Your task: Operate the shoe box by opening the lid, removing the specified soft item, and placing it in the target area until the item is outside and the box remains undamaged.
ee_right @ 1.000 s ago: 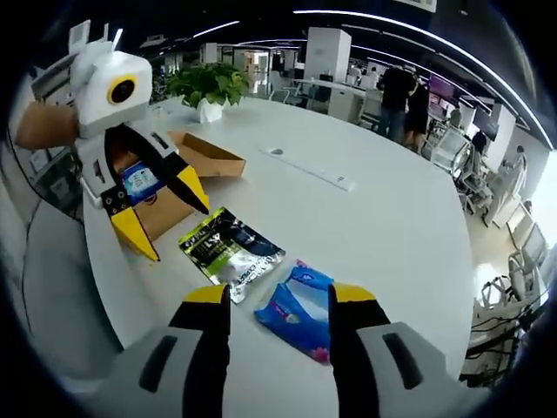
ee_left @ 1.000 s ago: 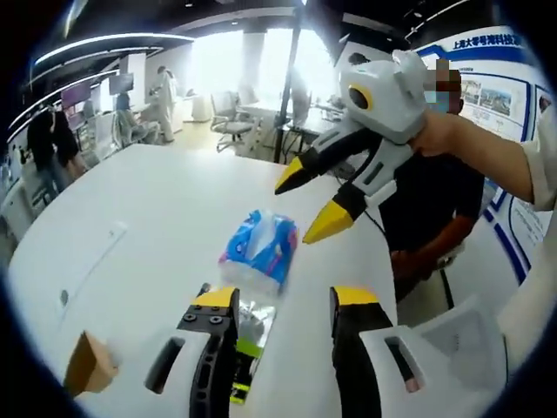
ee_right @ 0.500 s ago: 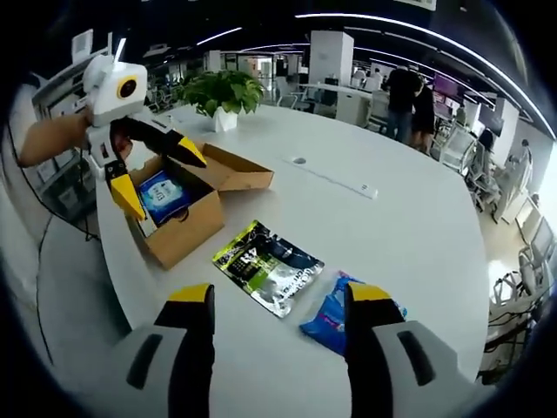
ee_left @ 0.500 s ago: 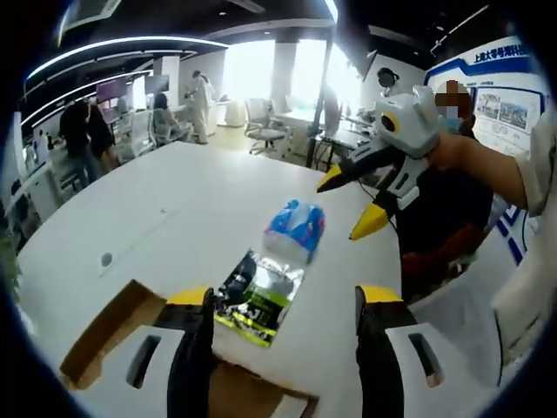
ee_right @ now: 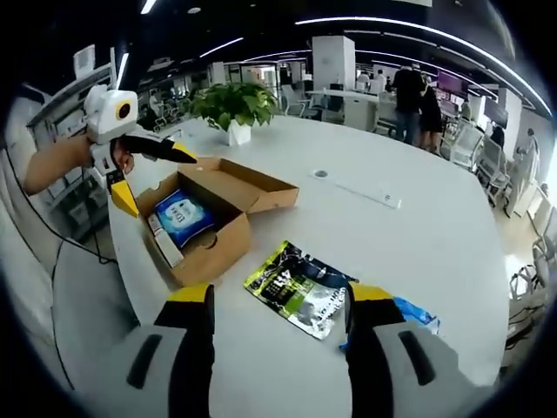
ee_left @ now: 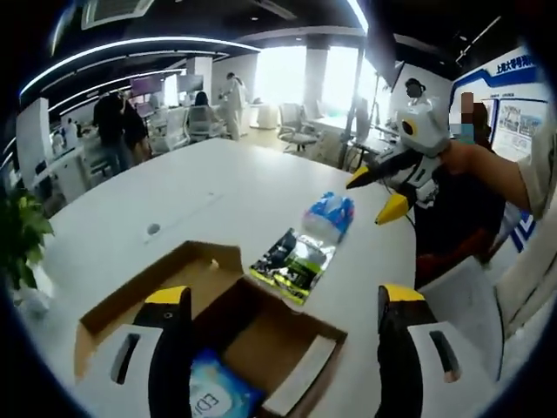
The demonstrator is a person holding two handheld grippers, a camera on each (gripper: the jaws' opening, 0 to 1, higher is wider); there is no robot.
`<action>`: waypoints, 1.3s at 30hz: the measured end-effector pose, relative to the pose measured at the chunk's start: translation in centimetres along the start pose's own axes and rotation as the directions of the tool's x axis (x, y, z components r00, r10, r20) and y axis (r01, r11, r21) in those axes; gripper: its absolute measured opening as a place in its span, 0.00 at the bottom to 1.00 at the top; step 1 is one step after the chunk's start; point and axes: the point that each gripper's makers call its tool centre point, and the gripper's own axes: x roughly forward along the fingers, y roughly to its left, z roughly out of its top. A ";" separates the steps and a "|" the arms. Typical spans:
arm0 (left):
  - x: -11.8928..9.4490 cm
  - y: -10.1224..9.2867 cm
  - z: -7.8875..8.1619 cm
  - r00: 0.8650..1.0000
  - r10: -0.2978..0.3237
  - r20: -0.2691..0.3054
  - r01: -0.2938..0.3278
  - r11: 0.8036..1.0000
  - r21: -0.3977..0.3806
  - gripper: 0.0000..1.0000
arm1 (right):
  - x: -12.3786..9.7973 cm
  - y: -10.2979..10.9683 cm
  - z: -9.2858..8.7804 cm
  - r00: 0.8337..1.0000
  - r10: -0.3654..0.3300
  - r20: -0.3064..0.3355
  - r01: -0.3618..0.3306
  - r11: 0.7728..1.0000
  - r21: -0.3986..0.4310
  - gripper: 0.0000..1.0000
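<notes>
An open brown shoe box (ee_right: 218, 252) stands near the table edge, lid flap (ee_right: 257, 183) laid back. A blue-and-white soft pack (ee_right: 184, 216) lies inside it. On the table beside the box lie a green-and-black packet (ee_right: 300, 287) and a blue soft pack (ee_right: 409, 313). My left gripper (ee_right: 155, 178) hangs open just past the box's far end, holding nothing. In the left gripper view the box (ee_left: 335, 331) sits between my open jaws, the pack (ee_left: 213, 396) inside it, with the packet (ee_left: 294, 259) and blue pack (ee_left: 329, 213) beyond. My right gripper (ee_left: 383, 193) is open above the table edge.
A potted plant (ee_right: 231, 104) stands at the table's far side. A long flat strip (ee_right: 361, 187) and a round cap (ee_right: 320, 174) are set into the white table (ee_right: 435, 235). People and office chairs (ee_left: 296, 117) are in the background.
Both cameras have pulled back. My left gripper has drawn back over the box, which now lies between its jaws. My right gripper has backed off from the blue pack.
</notes>
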 end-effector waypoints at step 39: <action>-12.8 8.2 -14.4 0.932 0.348 -0.107 -0.364 0.892 -0.268 0.86 | 10.5 10.9 2.1 0.976 0.216 -0.036 -0.212 0.973 0.089 0.45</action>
